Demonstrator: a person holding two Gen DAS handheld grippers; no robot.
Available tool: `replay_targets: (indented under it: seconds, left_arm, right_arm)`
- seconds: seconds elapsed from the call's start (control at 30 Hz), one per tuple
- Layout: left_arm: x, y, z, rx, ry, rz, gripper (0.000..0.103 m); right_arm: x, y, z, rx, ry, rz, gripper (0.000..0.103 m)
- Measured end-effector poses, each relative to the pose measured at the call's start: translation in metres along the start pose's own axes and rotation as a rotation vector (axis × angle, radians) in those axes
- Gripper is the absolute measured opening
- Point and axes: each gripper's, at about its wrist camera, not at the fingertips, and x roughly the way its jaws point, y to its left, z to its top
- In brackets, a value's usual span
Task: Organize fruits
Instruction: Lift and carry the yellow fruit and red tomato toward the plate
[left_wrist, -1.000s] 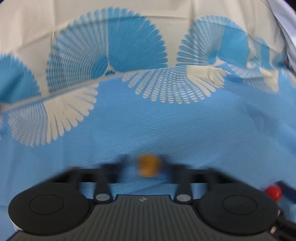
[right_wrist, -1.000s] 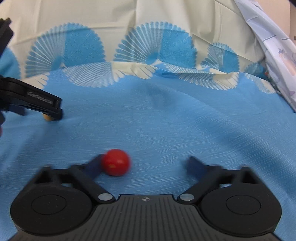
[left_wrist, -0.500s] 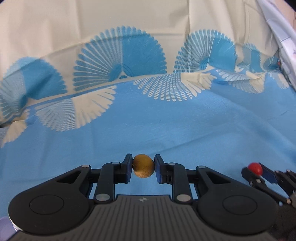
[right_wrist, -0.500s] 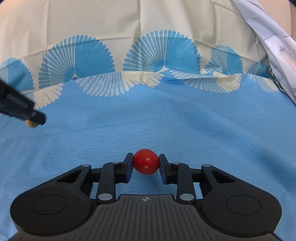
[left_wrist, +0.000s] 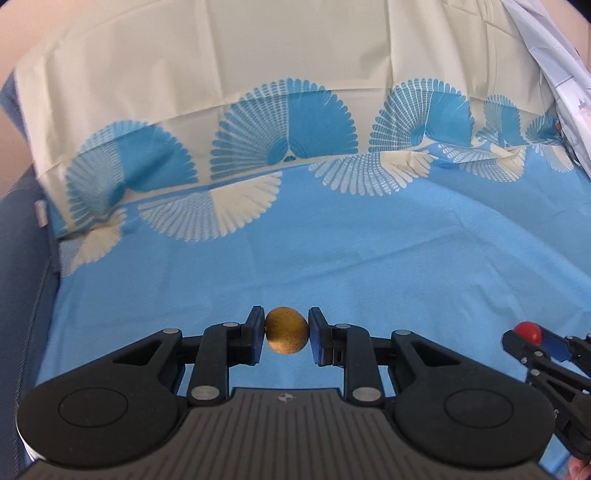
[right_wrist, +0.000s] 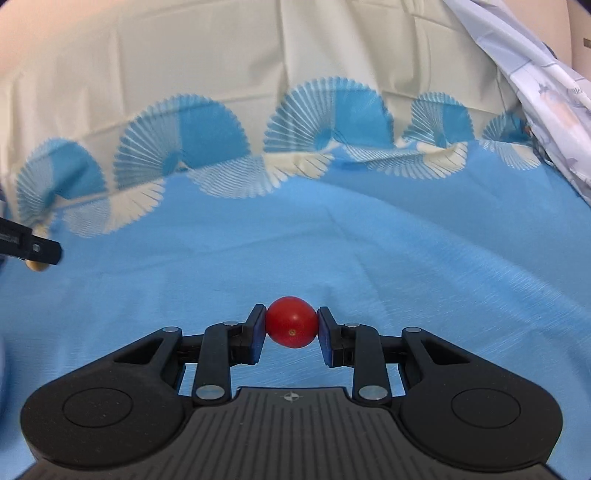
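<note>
— Left tool: shut tight on the small round brown fruit, right between its blue pads.

— Right tool: pinching the small shiny red tomato the same way. Both up above the blue sheet with white fan shapes.

— Next?

— Probably carry to a spot for fruit. None in view past either tool.

— How to do it well?

— Keep the squeeze soft but steady. Too hard, squashed tomato. Too loose, a drop and a roll away. Move slow, tips level, tools well apart.
</note>
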Motion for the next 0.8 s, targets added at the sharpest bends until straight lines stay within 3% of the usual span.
replay_targets:
  seconds: [0.33,0.8]
  left_arm:
    - [-0.11,0.044,-0.072,-0.049,0.083,0.064,0.028]
    - [-0.234,0.091,-0.17,-0.173,0.037,0.119,0.028]
  right_arm:
    - [-0.089,0.046,-0.019,0.079,0.175,0.273,0.031]
    - [-0.22,0.112,-0.047,-0.065,0.115,0.418,0.031]
